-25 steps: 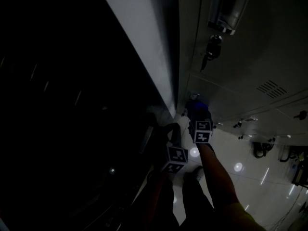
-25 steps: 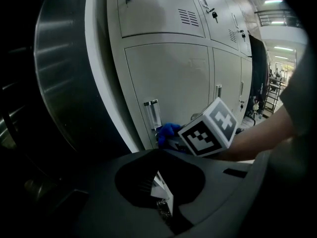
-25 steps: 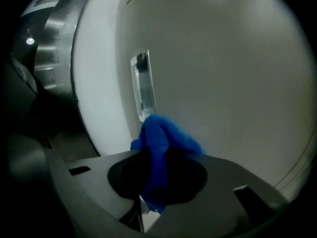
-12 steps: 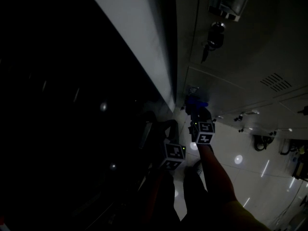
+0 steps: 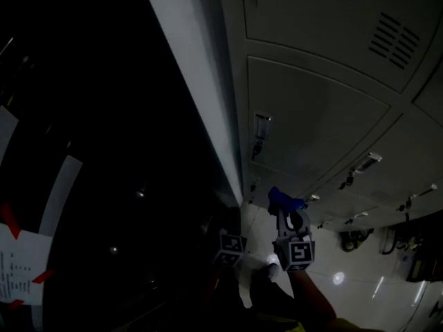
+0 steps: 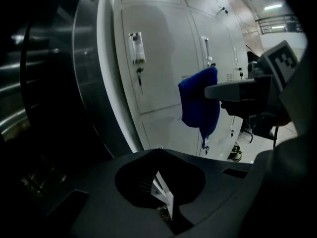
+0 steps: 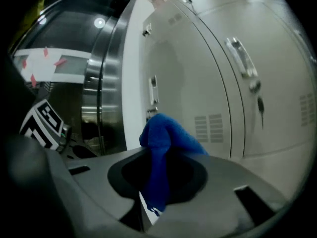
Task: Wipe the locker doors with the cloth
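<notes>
The scene is dim. Grey locker doors [image 5: 311,116] fill the upper right of the head view, one with a handle and key [image 5: 261,126]. My right gripper [image 5: 285,211] is shut on a blue cloth [image 5: 284,200], held low, in front of the bottom lockers. The cloth [image 7: 161,143] bunches out of the right gripper [image 7: 153,182], with a locker door [image 7: 188,93] behind it. My left gripper [image 5: 232,239] hangs just to the left. In its own view the left gripper [image 6: 161,195] is shut and empty, facing the doors [image 6: 158,58], the cloth [image 6: 199,103] and the right gripper [image 6: 213,90].
A pale pillar edge [image 5: 201,95] separates the lockers from a dark shiny panel on the left. A paper with red tape [image 5: 17,268] hangs at the lower left. Glossy floor [image 5: 346,282] reflects lights. The person's shoe [image 5: 271,272] is below; cables [image 5: 356,239] lie by the lockers.
The head view has swung, so lower locker doors now fill the upper right. Both grippers sit lower in the picture. The right one still holds the blue cloth.
</notes>
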The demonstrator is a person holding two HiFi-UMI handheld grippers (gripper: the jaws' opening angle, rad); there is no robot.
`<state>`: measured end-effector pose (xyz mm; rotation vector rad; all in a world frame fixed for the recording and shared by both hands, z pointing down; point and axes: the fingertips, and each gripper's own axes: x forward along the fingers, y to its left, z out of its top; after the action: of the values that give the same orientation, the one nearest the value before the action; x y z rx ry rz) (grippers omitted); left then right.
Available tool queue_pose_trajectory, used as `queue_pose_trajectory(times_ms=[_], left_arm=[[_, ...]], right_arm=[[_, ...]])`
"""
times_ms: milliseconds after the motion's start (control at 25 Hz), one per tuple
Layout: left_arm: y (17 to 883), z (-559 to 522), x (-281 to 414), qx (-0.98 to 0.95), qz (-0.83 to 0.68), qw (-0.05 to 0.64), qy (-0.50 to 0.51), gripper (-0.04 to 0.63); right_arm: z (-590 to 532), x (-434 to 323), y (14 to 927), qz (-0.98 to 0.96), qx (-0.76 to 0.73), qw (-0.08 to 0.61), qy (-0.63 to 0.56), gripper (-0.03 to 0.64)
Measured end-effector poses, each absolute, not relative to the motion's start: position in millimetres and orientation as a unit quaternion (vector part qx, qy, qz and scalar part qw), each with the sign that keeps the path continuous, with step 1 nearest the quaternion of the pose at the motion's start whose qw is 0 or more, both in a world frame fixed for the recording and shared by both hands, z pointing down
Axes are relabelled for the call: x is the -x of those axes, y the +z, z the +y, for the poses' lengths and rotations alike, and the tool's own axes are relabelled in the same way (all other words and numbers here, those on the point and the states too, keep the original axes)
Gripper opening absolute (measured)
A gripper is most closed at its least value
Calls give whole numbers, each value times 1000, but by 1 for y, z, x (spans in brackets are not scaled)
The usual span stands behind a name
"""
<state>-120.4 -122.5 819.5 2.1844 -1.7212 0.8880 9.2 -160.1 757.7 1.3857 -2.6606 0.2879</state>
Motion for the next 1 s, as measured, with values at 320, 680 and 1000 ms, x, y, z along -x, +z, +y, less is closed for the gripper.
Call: queue_pose_trajectory(times_ms=[320,680,1000], left_arm=[[695,-90,90,-775,-565,71,275,5],[646,-85,36,-846,-475,35,240,5],[615,8,-13,-857,-456,17,238,5]], right_arm=[[-104,-42,660,-877,-465,83,88,71],[-78,-69,630,-830,-545,80,92,72],[32,-126,596,-807,-577,77,98,71]])
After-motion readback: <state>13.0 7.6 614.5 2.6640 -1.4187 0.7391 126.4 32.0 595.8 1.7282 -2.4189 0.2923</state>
